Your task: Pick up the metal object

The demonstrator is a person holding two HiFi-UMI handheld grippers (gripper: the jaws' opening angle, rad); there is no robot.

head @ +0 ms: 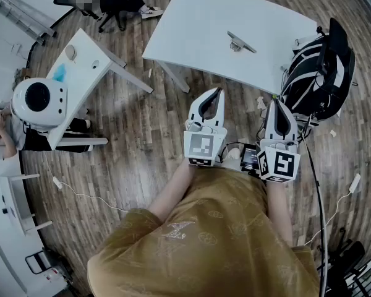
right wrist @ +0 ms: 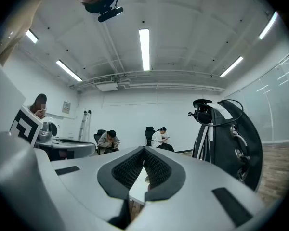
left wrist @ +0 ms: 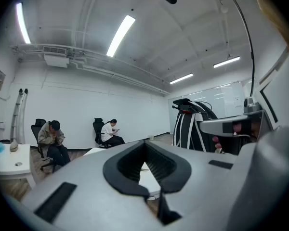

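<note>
The metal object (head: 240, 43), a small silver bracket, lies on the large white table (head: 191, 23) ahead of me. Both grippers hang over the wooden floor, short of the table's near edge. My left gripper (head: 219, 91) points at the table with its fingertips touching and nothing between them. My right gripper (head: 276, 103) is beside it to the right, also shut and empty. In the left gripper view the jaws (left wrist: 145, 144) meet at the tip, and in the right gripper view the jaws (right wrist: 144, 149) do too. A strip of the white tabletop (right wrist: 137, 186) shows beyond them.
A black and white bag (head: 315, 73) stands right of the table, close to my right gripper. A smaller white table (head: 86, 73) and a round white machine (head: 40, 101) are at the left. People sit on chairs at the far wall (left wrist: 52, 138). Cables lie on the floor (head: 80, 193).
</note>
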